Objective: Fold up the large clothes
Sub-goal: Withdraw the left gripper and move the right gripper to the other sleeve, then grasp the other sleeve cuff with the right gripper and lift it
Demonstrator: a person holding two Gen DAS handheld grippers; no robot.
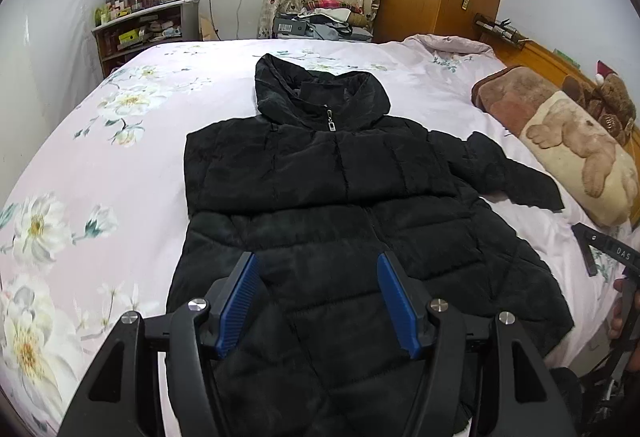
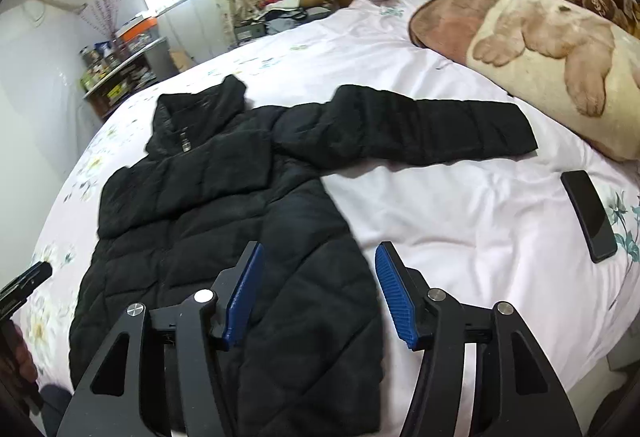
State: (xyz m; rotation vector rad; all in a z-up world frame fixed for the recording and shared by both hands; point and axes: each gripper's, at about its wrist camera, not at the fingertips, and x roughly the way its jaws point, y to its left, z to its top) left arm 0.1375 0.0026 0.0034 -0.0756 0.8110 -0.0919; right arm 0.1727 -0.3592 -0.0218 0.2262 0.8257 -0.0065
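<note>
A black hooded puffer jacket [image 1: 320,197] [image 2: 208,205] lies front up on the bed, zipped, with its hood toward the far side. One sleeve is folded in across the chest. The other sleeve [image 1: 516,177] [image 2: 432,125] stretches out flat toward the pillow. My left gripper [image 1: 316,257] hovers over the jacket's lower part, open, with nothing between its blue pads. My right gripper [image 2: 318,247] hangs over the jacket's hem edge on the sleeve side, also open and holding nothing. Each gripper shows at the edge of the other's view, held by a hand.
The pink floral bedsheet [image 1: 100,177] [image 2: 460,221] covers the bed. A bear-print pillow [image 1: 568,141] [image 2: 540,37] and a teddy bear [image 1: 608,97] lie by the wooden headboard. A dark phone [image 2: 588,215] rests on the sheet near the outstretched sleeve. A shelf and wardrobe stand beyond the bed.
</note>
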